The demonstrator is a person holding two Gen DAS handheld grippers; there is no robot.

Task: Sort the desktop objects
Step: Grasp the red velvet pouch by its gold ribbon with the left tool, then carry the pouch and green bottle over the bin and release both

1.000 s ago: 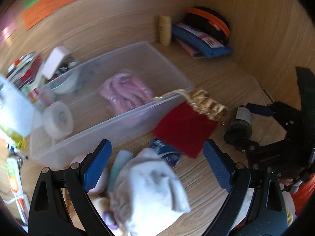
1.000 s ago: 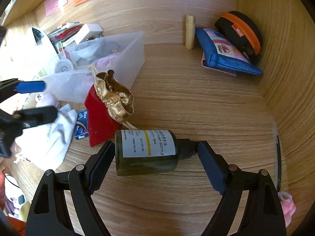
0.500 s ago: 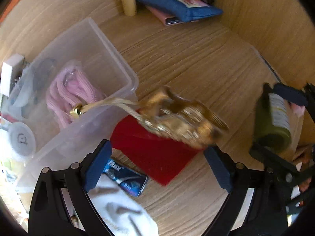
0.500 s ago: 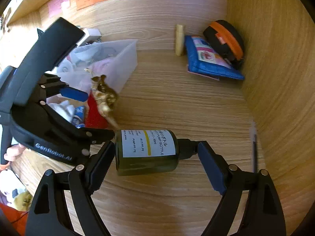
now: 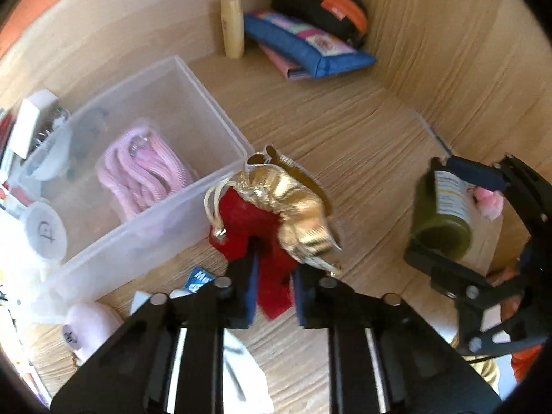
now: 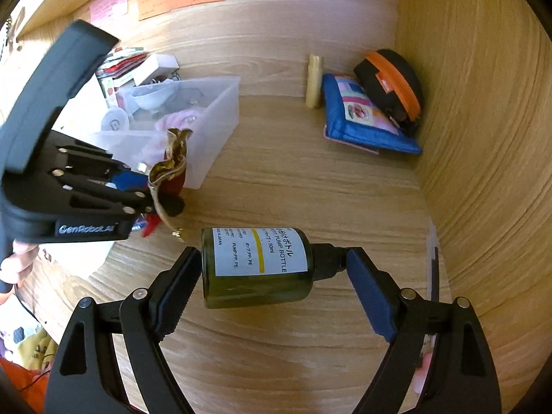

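Closed since a second ago: left tongs (image 5: 272, 276), then wide above a white cloth, now pinched narrow on the red pouch (image 5: 255, 227) with its gold-foil top (image 5: 293, 210), lifting it just clear of the bench (image 5: 362, 145). Unchanged over the same second: right tongs (image 6: 272, 276), wide apart yet clamped end to end on the olive-green pump bottle (image 6: 257, 265), base against one pad, cap against the other, held lying level above the bench.

Nearest in the left wrist view, at 6 to 7 o'clock: white cloth (image 5: 241, 376), a small blue packet (image 5: 198, 277) and a pale pink round thing (image 5: 89, 324), all loose on the bench and unsorted. At 10 o'clock of the pouch, just beside it: clear plastic bin (image 5: 220, 176), already holding a pink coiled cord (image 5: 145, 169) and a white dish (image 5: 51, 158). Further out, at 12 to 1 o'clock against the back wall: a cream tube (image 5: 233, 27) standing upright, a blue zip pouch (image 5: 310, 48) lying on a pink one, a black-and-orange case (image 5: 321, 7) leaning behind.

Judged roughly midway: some things binned, two in hand with no clear destination shown, several left on the near bench.
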